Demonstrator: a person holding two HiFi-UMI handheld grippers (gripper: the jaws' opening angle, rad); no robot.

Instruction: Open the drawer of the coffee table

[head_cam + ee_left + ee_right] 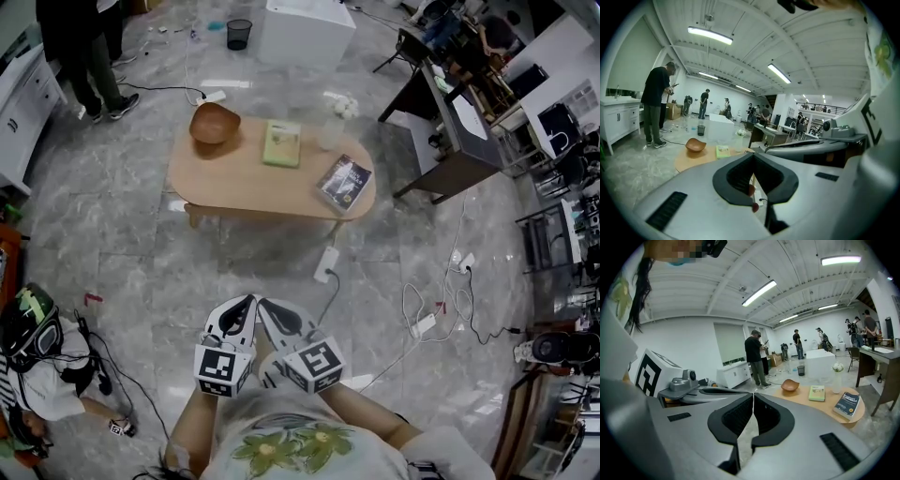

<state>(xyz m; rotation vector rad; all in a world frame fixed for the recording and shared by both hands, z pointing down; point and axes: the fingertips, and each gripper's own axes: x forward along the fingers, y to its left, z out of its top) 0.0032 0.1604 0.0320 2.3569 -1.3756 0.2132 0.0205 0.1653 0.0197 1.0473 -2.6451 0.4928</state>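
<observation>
Left tongs (249,300) and right tongs (264,304) closed, empty, well short of coffee table (244,183); power strip (326,263) lies between.

Coffee table (244,176) drawer out of view

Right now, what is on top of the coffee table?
On the coffee table stand a wooden bowl, a green book, a clear vase of white flowers and a dark book. From above the top covers what lies beneath, so the drawer does not show.
</observation>
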